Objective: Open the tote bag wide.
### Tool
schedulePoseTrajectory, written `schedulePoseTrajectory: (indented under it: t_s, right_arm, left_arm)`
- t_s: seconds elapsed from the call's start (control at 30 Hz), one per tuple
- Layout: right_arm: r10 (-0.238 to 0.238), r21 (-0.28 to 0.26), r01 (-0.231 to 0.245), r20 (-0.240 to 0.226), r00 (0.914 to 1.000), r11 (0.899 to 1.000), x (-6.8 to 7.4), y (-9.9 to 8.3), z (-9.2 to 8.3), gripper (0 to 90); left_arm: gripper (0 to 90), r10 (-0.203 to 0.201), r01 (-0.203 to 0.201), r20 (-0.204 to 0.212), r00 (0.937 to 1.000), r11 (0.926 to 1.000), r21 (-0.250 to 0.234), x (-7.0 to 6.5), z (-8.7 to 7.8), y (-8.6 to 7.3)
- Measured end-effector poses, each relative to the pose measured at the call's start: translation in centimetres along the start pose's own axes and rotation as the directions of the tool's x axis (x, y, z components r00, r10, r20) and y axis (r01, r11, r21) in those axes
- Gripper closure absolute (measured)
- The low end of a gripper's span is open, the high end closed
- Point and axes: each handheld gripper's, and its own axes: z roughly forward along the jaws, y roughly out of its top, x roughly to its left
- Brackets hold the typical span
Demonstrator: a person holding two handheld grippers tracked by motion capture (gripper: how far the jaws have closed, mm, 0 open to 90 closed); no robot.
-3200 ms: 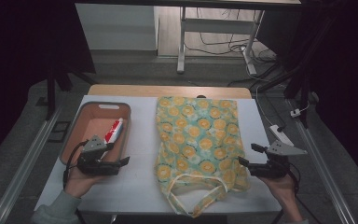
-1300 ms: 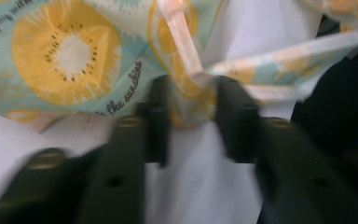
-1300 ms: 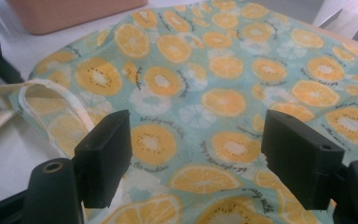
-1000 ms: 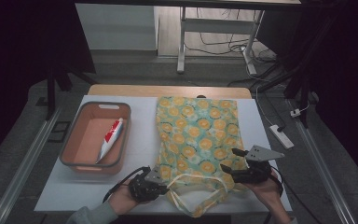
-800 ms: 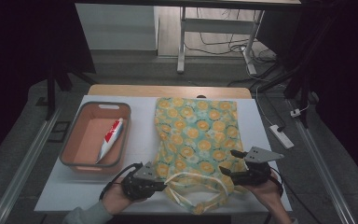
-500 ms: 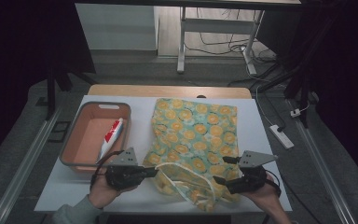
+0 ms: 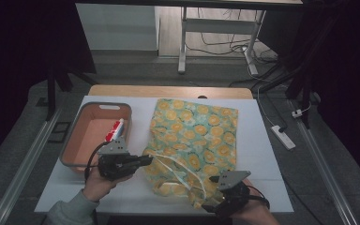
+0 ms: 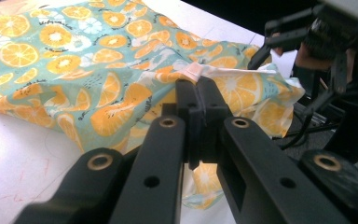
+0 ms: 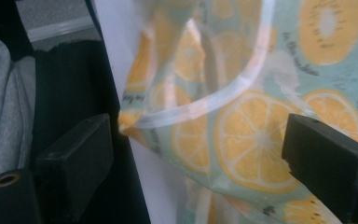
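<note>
White surface (image 7: pixel 272 154) under you is carrying the orange-print fabric bag (image 7: pixel 197 136) across its middle, with the near end rumpled toward your edge. To its left the salmon tray (image 7: pixel 75 145) is holding a red-and-white tube (image 7: pixel 114 131). Your left tongs (image 7: pixel 143 161) are pinching the bag's pale strap (image 8: pixel 196 71) together with a bit of its near-left rim, jaws pressed together on it. Your right tongs (image 7: pixel 211 206) are standing spread, having just been opening, with the near-right corner lying between the jaws but ungripped. Bring them further over that corner before closing, and keep the left grip firm.
</note>
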Motion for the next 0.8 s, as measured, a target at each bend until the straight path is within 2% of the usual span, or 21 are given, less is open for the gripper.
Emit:
schedulePoseTrajectory:
  t_s: [0.03, 0.07, 0.1, 0.13, 0.17, 0.2, 0.23, 0.3, 0.33, 0.37, 0.4, 0.43, 0.5, 0.53, 0.57, 0.67, 0.7, 0.73, 0.8]
  right_arm:
    - [-0.009, 0.02, 0.008, 0.009, 0.9999, 1.0, 0.0, 0.1, 0.5, 8.8]
    - [-0.027, 0.047, 0.025, 0.034, 0.9991, 0.999, 0.1, 0.2, 1.5, 14.3]
    - [-0.023, 0.048, 0.021, 0.04, 0.9989, 0.999, 0.0, 0.3, 1.9, 18.7]
    - [-0.017, 0.057, 0.015, 0.047, 0.9988, 0.998, -0.1, 0.4, 2.3, 27.3]
    - [-0.017, 0.057, 0.015, 0.047, 0.9988, 0.998, -0.1, 0.4, 2.3, 27.3]
    - [-0.019, 0.076, 0.014, 0.056, 0.9983, 0.997, -0.3, 0.5, 2.8, 42.8]
    - [-0.013, 0.076, 0.01, 0.037, 0.9992, 0.997, -0.4, 0.6, 2.8, 51.9]
    - [0.001, 0.065, -0.001, 0.003, 1.0, 0.998, -0.6, 0.5, 2.8, 63.5]
    - [-0.002, 0.06, 0.002, 0.002, 1.0, 0.998, -0.7, 0.5, 2.8, 69.6]
    - [-0.002, 0.06, 0.002, 0.002, 1.0, 0.998, -0.7, 0.5, 2.8, 69.6]
    - [-0.007, 0.045, 0.007, 0.002, 1.0, 0.999, -0.7, 0.4, 2.7, 79.8]
    - [-0.013, 0.034, 0.013, 0.002, 0.9999, 0.999, -0.7, 0.4, 2.6, 83.6]
    - [-0.02, 0.008, 0.02, 0.005, 0.9998, 1.0, -0.5, 0.6, 2.2, 88.7]
    - [-0.02, 0.008, 0.02, 0.005, 0.9998, 1.0, -0.5, 0.6, 2.2, 88.7]
    - [-0.028, -0.029, 0.028, 0.009, 0.9996, 0.999, -0.4, 0.9, 1.7, 89.8]
    - [-0.022, -0.084, 0.022, -0.003, 0.9997, 0.996, -0.4, 1.3, 0.6, 90.0]
    - [-0.022, -0.084, 0.022, -0.003, 0.9997, 0.996, -0.4, 1.3, 0.6, 90.0]
    - [-0.017, -0.108, 0.015, -0.012, 0.9998, 0.994, -0.4, 1.5, 0.2, 90.0]
    - [-0.023, -0.183, 0.024, 0.005, 0.9997, 0.983, -0.5, 2.4, -1.7, 90.0]
  left_arm:
    - [89.2, -0.003, 0.003, 0.001, 1.0, 1.0, 0.0, 0.1, 0.0, 0.0]
    - [89.2, -0.006, 0.006, 0.002, 1.0, 1.0, -0.001, 0.2, 0.1, 0.0]
    - [89.2, -0.007, 0.007, 0.003, 1.0, 1.0, -0.001, 0.2, 0.1, 0.1]
    - [89.2, -0.007, 0.007, 0.003, 1.0, 1.0, 0.0, 0.3, 0.1, 0.1]
    - [89.2, -0.008, 0.008, 0.004, 1.0, 1.0, 0.002, 0.3, 0.1, 0.1]
    - [89.2, -0.009, 0.009, 0.004, 1.0, 1.0, 0.003, 0.3, 0.1, 0.1]
    - [89.2, -0.009, 0.008, 0.004, 1.0, 1.0, 0.005, 0.3, 0.1, 0.0]
    - [89.2, -0.008, 0.008, 0.003, 1.0, 1.0, 0.004, 0.3, 0.0, 0.0]
    - [89.2, -0.008, 0.008, 0.005, 1.0, 1.0, 0.001, 0.3, 0.0, 0.0]
    - [89.2, -0.008, 0.008, 0.006, 0.9999, 1.0, 0.0, 0.3, 0.0, 0.0]
    - [89.2, -0.007, 0.007, 0.008, 0.9999, 1.0, -0.001, 0.3, -0.1, 0.0]
    - [89.1, -0.005, 0.005, 0.008, 1.0, 1.0, -0.001, 0.3, -0.1, 0.0]
    - [89.2, -0.002, 0.002, 0.007, 1.0, 1.0, -0.002, 0.2, -0.2, -0.1]
    - [89.2, -0.001, 0.001, 0.007, 1.0, 1.0, -0.003, 0.2, -0.2, -0.1]
    - [89.2, -0.002, 0.002, 0.006, 1.0, 1.0, -0.005, 0.2, -0.2, -0.1]
    - [89.2, -0.002, 0.002, 0.007, 1.0, 1.0, -0.009, 0.3, -0.5, -0.1]
    - [89.2, -0.002, 0.002, 0.003, 1.0, 0.9999, -0.013, 0.3, -0.6, 0.0]
    - [89.2, -0.001, 0.001, 0.001, 1.0, 0.9998, -0.018, 0.2, -0.8, 0.0]
    - [89.2, 0.004, -0.005, -0.008, 1.0, 0.9995, -0.032, 0.2, -1.3, 0.2]
